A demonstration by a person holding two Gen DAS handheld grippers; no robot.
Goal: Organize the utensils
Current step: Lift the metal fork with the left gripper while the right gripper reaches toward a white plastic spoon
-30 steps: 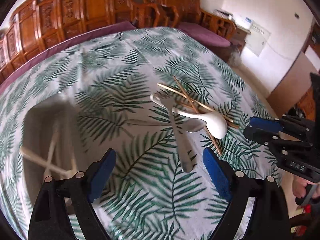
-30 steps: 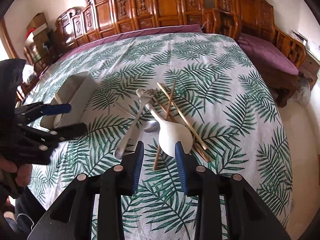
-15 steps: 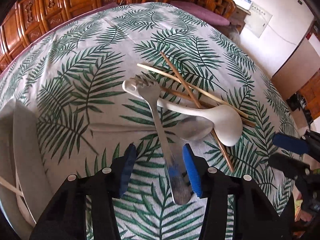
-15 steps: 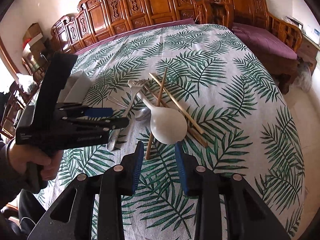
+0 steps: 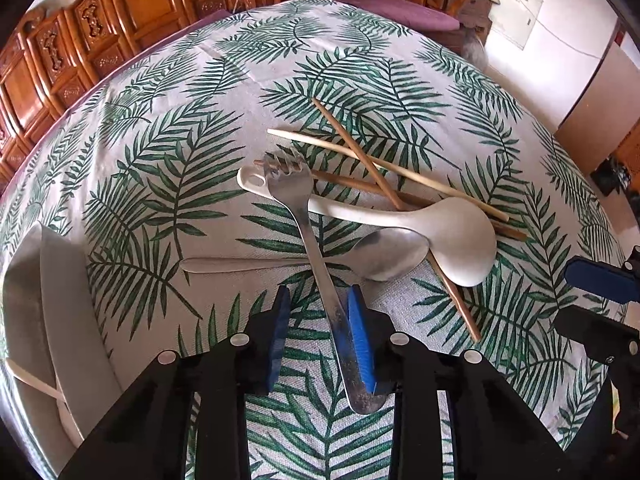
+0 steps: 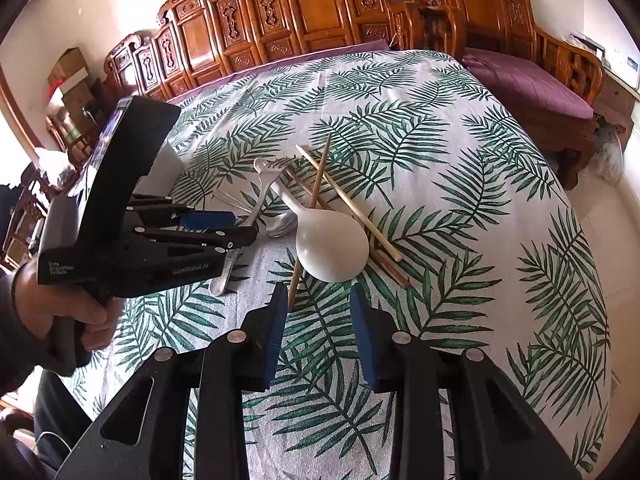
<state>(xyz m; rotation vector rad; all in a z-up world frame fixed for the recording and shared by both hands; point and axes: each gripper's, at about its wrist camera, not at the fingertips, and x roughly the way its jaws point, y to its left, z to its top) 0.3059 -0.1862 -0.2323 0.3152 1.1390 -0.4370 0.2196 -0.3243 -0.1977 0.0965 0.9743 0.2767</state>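
Left gripper (image 5: 318,334): narrowed around the fork (image 5: 310,236) handle; the right pad looks like it's touching the metal, the left pad still has a gap, so not a real grip yet.
Right gripper (image 6: 318,334): narrow gap, holding nothing, hovering just short of the white spoon (image 6: 330,240).
Where the fork is: straight ahead of the left gripper, handle end between its fingers, tines far out on top of the white spoon's handle.
Rest of the pile: metal spoon (image 5: 376,258) lies under the fork just past the fingertips, chopsticks (image 5: 384,174) crossed further out under the white spoon.
Tray (image 5: 52,300): off to the left gripper's left, chopsticks already in it.
What could go wrong: the fork's lying across the pile, so lifting it could drag the spoons or roll the chopsticks. Thin slick handle grabbed near its end could also pivot or slip.
Surface: table (image 6: 460,208) with a leaf-print cloth that might bunch up.
Room: carved wooden chairs (image 6: 304,12) beyond the far edge, white walls.
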